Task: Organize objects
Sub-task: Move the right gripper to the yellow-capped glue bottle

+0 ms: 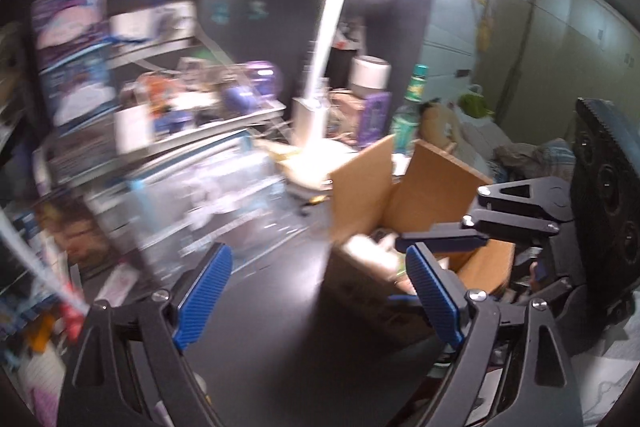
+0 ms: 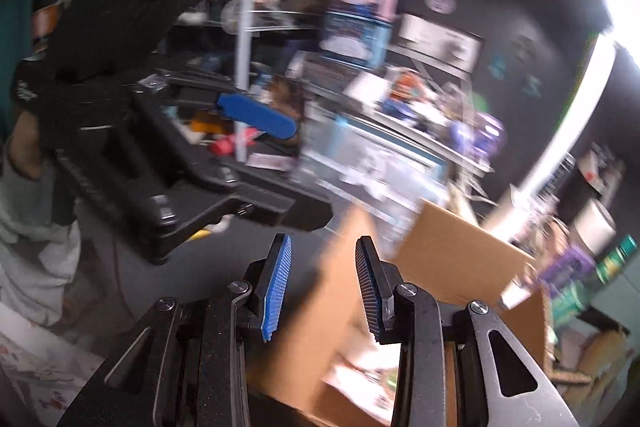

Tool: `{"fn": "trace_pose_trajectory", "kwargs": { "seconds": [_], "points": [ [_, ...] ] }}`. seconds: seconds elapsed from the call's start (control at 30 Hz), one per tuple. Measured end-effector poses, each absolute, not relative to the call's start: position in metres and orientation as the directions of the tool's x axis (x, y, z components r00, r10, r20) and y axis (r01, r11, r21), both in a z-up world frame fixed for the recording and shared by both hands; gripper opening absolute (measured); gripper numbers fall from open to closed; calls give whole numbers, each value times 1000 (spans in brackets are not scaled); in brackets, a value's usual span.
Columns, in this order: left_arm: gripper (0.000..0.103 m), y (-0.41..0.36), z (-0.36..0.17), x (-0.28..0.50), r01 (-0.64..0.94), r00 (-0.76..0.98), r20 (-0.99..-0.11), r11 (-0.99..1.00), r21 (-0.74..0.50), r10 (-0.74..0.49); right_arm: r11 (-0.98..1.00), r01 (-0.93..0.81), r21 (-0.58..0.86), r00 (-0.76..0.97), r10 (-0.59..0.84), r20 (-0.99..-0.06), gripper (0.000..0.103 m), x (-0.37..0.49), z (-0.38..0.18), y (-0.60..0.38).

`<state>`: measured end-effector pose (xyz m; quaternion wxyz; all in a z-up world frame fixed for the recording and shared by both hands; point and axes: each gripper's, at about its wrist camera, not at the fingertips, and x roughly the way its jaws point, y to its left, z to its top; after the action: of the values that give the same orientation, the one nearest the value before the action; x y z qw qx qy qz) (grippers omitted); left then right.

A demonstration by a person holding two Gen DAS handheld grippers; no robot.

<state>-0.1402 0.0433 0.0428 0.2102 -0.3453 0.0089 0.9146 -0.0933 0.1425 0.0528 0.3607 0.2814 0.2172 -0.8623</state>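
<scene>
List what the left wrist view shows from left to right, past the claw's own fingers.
Cluttered wire shelves → white lamp post → open cardboard box → right claw, reaching in over the box from the right.

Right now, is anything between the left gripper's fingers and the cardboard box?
Nothing lies between them: in the left wrist view, only bare dark tabletop separates the open left gripper from the cardboard box.

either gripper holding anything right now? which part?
Nothing held. The left gripper is wide open over the dark desk; the right gripper is open above the cardboard box, nothing between its fingers.
</scene>
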Motion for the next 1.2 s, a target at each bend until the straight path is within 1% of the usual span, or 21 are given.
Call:
{"fn": "trace_pose_trajectory", "kwargs": {
  "seconds": [0.13, 0.23, 0.3, 0.33, 0.37, 0.53, 0.6, 0.67, 0.73, 0.9, 1.03, 1.1, 1.13, 1.17, 1.2],
  "points": [
    [87, -5, 30, -119, -296, -706, -633, -944, -145, 318, -552, 823, -137, -491, -567, -662, 30, -79, 43, 97],
    [87, -33, 15, -104, -231, -717, -640, -960, -157, 277, -478, 873, -98, -406, -601, -689, 30, -71, 26, 61],
    [87, -50, 3, -95, -190, -717, -649, -967, -169, 254, -445, 893, -68, -358, -610, -707, 33, -71, 13, 43],
    [88, -60, -6, -91, -166, -714, -657, -970, -178, 242, -427, 903, -43, -325, -613, -720, 36, -72, 2, 31],
    [88, -66, -12, -87, -150, -712, -662, -972, -182, 234, -420, 907, -30, -308, -612, -728, 38, -74, -4, 25],
    [88, -97, -51, -75, -36, -690, -704, -980, -198, 168, -400, 914, 67, -195, -579, -792, 39, -86, -58, -9],
    [88, -106, -64, -69, -12, -679, -716, -978, -208, 160, -401, 913, 79, -179, -565, -805, 44, -89, -75, -17],
    [88, -112, -75, -65, 2, -668, -725, -974, -228, 169, -414, 907, 79, -184, -557, -810, 63, -89, -88, -23],
    [88, -117, -84, -61, 13, -658, -731, -969, -248, 179, -427, 896, 123, -155, -559, -815, 66, -93, -100, -30],
    [88, -122, -92, -58, 31, -652, -735, -963, -269, 184, -479, 865, 151, -184, -582, -792, 66, -103, -108, -42],
    [88, -124, -91, -58, 29, -654, -733, -961, -275, 190, -516, 851, 95, -255, -565, -785, 65, -105, -111, -47],
    [88, -124, -91, -57, 30, -652, -734, -961, -275, 189, -525, 847, 78, -268, -550, -791, 56, -106, -113, -44],
    [88, -125, -92, -57, 30, -652, -734, -961, -275, 189, -530, 846, 65, -275, -537, -797, 49, -106, -114, -42],
    [88, -125, -92, -58, 30, -652, -734, -961, -275, 190, -531, 845, 56, -281, -532, -799, 46, -106, -115, -39],
    [88, -125, -92, -58, 29, -651, -734, -960, -277, 192, -534, 844, 41, -294, -527, -797, 45, -105, -114, -35]
  ]
}}
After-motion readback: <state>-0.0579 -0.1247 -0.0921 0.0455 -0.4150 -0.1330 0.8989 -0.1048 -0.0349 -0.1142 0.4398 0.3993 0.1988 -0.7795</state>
